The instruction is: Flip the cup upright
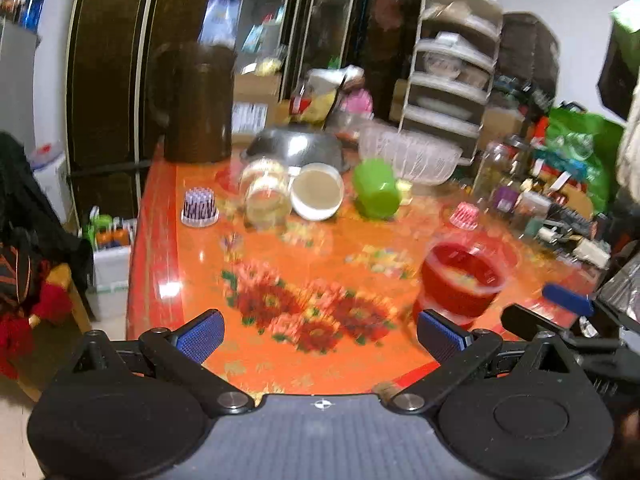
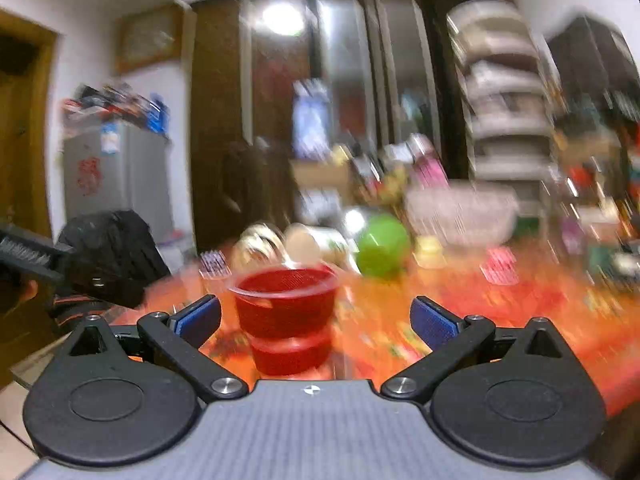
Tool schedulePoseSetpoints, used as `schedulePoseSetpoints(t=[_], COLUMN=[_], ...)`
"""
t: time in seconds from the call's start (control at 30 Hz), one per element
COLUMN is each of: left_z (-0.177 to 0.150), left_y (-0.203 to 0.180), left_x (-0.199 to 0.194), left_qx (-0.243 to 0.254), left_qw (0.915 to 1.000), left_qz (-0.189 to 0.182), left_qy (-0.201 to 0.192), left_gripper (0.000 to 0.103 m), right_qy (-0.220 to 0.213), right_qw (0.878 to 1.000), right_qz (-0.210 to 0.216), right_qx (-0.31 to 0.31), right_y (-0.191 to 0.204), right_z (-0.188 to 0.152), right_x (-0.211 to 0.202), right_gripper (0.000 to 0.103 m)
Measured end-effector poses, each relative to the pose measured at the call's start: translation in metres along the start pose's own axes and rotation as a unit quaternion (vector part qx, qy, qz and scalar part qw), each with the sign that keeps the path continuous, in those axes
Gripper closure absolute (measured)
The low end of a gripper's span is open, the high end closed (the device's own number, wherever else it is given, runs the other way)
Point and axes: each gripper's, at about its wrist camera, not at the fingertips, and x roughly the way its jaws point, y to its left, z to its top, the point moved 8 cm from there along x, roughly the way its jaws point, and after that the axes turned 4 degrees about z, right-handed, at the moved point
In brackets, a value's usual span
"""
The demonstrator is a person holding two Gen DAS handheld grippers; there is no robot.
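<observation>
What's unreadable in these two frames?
- Red cup, right wrist: motion blur hides whether its base touches the table.
- Red cup, left wrist: contents smeared.
- Green cup: opening faces away, left wrist.
- Shelf items: blurred, too small.

Both handheld tools look alike: the left gripper [image 1: 320,338] and right gripper [image 2: 316,322] each have black linkage arms, silver pivot screws, round black discs at the lower corners, blue ribbed fingertips [image 1: 200,336], and a grey ribbed centre plate bearing a small round target mark.
</observation>
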Motion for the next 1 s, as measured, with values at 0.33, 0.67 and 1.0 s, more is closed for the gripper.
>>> schedulePoseSetpoints(t=[0.33, 0.67, 1.0], left_z=[0.029, 0.023, 0.019], left_y=[-0.035, -0.051, -0.051], left_x=[-0.074, -0.055, -0.048], left_qx=[0.044, 0.042, 0.037], left_qw=[0.9984, 0.9990, 0.9990], left_qz=[-0.020, -0.016, -0.011], left_qy=[-0.030, 0.008, 0.024], left_gripper=[0.000, 0.000, 0.000], right_qy=[0.086, 0.117, 0.117], right_qw=[0.996, 0.993, 0.993], right_qz=[-0.032, -0.013, 0.003], right_qx=[0.022, 0.018, 0.031], right_y=[-0.003, -0.001, 0.003], right_z=[0.049, 0.046, 0.043], right_x=[-0.074, -0.064, -0.062], right_gripper=[0.001, 0.001, 0.001])
